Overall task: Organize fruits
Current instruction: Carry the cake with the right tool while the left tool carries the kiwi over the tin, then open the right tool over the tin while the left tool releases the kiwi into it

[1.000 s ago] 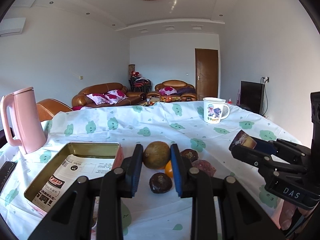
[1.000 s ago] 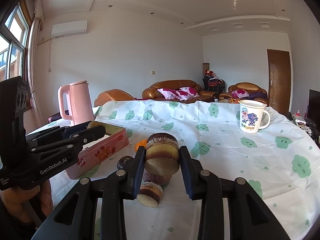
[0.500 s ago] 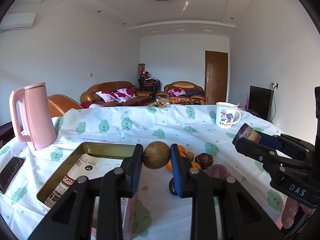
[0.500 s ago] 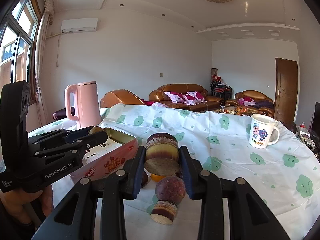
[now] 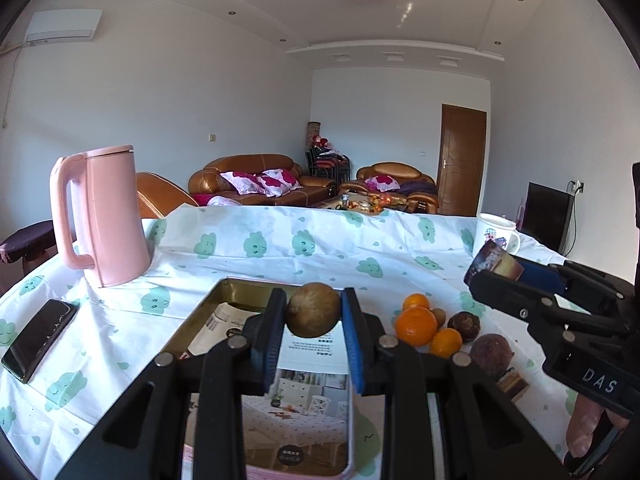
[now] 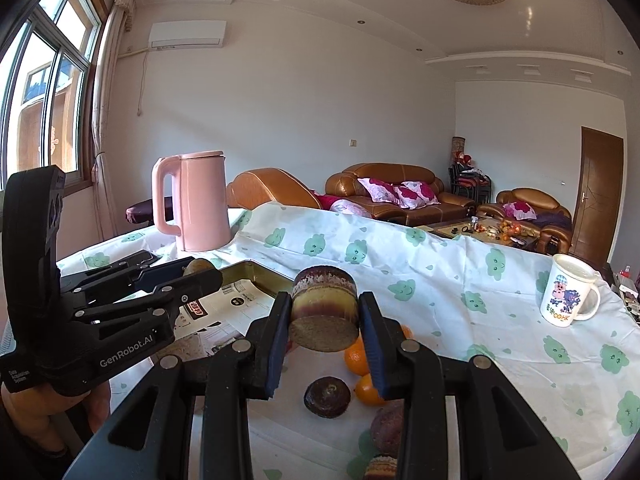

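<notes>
On the bench point(image 5: 256, 256), from the left: one phone point(image 5: 38, 338), one pink jug point(image 5: 102, 216), one tin tray point(image 5: 224, 292). The left gripper point(image 5: 313, 314) squeezes one brown round fruit point(image 5: 313, 315) above the tray. Right of it lie three oranges point(image 5: 416, 326) and two dark fruits point(image 5: 464, 326); the right gripper point(image 6: 325, 314) squeezes one cut fruit chunk point(image 6: 325, 308) above them, and one mug point(image 6: 568, 296) stands near the right edge.

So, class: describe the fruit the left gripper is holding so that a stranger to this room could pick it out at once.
Start at the tall pink kettle on the cloud-print tablecloth, then drop to the paper-lined metal tin in front of it. Over the tin, the left gripper pinches a round fruit. It is dull greenish-brown, unlike the bright oranges beside the tin.
</notes>
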`<state>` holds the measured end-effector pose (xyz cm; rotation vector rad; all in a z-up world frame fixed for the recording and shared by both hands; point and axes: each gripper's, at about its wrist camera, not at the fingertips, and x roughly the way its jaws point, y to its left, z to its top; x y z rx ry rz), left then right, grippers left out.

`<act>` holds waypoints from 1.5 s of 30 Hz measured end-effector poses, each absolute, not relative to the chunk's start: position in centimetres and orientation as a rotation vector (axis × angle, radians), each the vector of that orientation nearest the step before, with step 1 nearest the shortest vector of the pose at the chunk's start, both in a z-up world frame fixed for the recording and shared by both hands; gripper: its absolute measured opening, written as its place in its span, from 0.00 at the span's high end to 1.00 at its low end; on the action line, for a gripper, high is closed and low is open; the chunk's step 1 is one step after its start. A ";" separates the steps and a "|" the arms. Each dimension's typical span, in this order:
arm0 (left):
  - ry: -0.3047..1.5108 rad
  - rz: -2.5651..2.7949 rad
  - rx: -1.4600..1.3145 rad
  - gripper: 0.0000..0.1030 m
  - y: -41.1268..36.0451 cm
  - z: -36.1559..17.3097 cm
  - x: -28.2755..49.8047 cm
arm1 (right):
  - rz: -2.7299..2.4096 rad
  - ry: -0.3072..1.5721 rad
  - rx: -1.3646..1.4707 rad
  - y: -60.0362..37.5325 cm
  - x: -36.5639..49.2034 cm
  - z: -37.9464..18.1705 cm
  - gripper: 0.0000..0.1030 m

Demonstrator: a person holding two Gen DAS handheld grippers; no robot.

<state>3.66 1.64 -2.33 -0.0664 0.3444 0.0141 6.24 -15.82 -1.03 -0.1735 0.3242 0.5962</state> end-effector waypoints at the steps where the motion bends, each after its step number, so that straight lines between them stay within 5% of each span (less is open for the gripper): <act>1: 0.350 0.024 -0.073 0.72 2.3 -2.3 3.8 | 0.606 0.328 -0.180 -15.2 6.4 -1.0 0.65; 30: 0.590 0.110 -0.067 0.71 8.8 -5.3 8.5 | 0.714 0.647 -0.356 -2.9 12.2 -7.4 0.64; 32: 0.581 0.127 -0.062 0.58 8.8 -5.2 8.4 | 0.717 0.659 -0.361 -2.8 12.2 -7.6 0.63; 36: 0.532 0.147 -0.083 0.27 9.0 -4.7 7.4 | 0.694 0.599 -0.323 -3.9 11.4 -6.8 0.40; 45: 0.465 0.070 -0.122 0.26 6.7 -3.3 4.9 | 0.502 0.513 -0.216 -16.2 6.8 -4.5 0.34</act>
